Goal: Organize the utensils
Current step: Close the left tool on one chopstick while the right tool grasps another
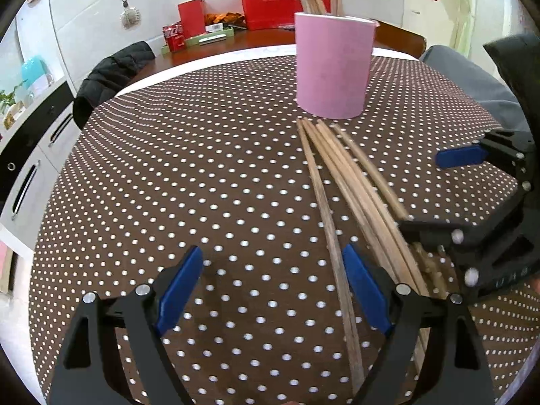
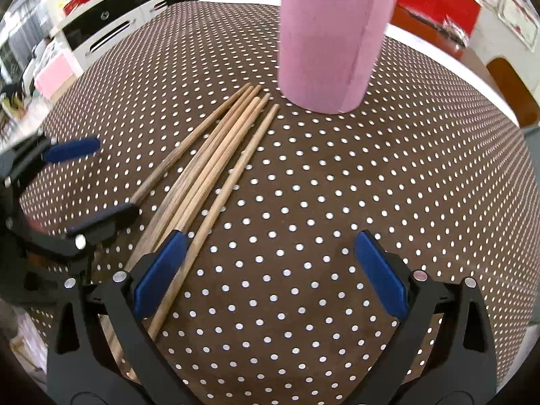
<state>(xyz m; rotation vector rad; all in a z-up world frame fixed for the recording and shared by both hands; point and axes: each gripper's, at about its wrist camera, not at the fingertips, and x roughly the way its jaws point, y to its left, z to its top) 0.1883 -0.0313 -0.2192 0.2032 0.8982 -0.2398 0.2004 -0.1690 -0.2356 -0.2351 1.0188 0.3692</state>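
Several wooden chopsticks [image 1: 351,185] lie in a loose fan on the brown polka-dot tablecloth, tips toward a pink cylindrical holder [image 1: 332,65] that has a few chopsticks standing in it. They show in the right wrist view too, chopsticks [image 2: 216,165] and holder [image 2: 332,38]. My left gripper [image 1: 273,287] is open and empty, just left of the chopsticks' thick ends. My right gripper [image 2: 270,270] is open and empty; its left finger sits over the rightmost chopsticks. Each gripper also shows in the other's view: right [image 1: 438,192], left [image 2: 98,179].
The round table [image 1: 168,185] carries the dotted cloth. Behind it are a black jacket on a chair [image 1: 111,74], red boxes [image 1: 270,6], a cola can [image 1: 173,37] and white cabinets [image 1: 30,155]. A grey-sleeved arm [image 1: 472,81] is at the right.
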